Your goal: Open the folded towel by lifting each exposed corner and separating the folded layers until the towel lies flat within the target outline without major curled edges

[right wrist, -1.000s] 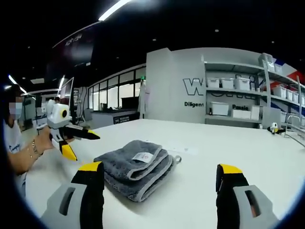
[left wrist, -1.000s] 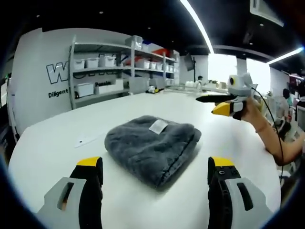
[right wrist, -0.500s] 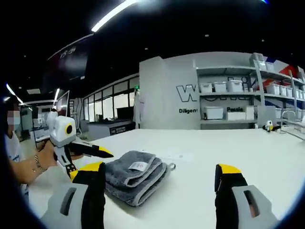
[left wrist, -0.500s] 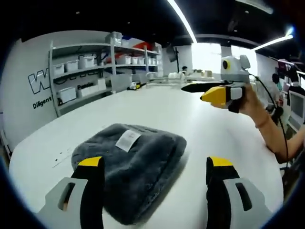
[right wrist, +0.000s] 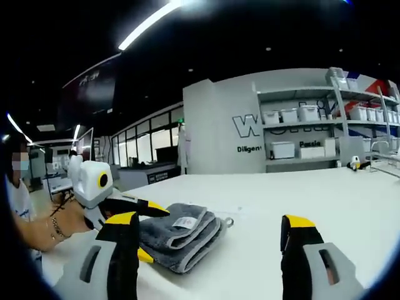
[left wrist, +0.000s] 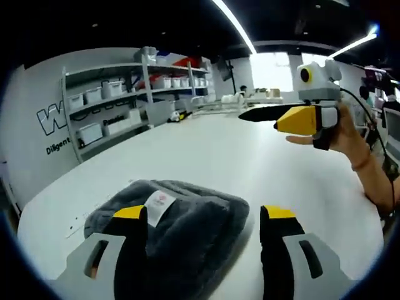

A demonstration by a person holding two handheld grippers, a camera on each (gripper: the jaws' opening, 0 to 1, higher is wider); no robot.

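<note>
Left gripper (left wrist: 203, 215) jaws wide, folded towel (left wrist: 181, 219) lower-centre between them; right gripper (right wrist: 209, 222) wide, towel lower-left.

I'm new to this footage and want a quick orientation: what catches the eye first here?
A folded grey plush towel with a white label lies on the large white table, right ahead of the open left tool. The open right tool hangs back over the table, and grey shelves of white bins line the wall behind.
</note>
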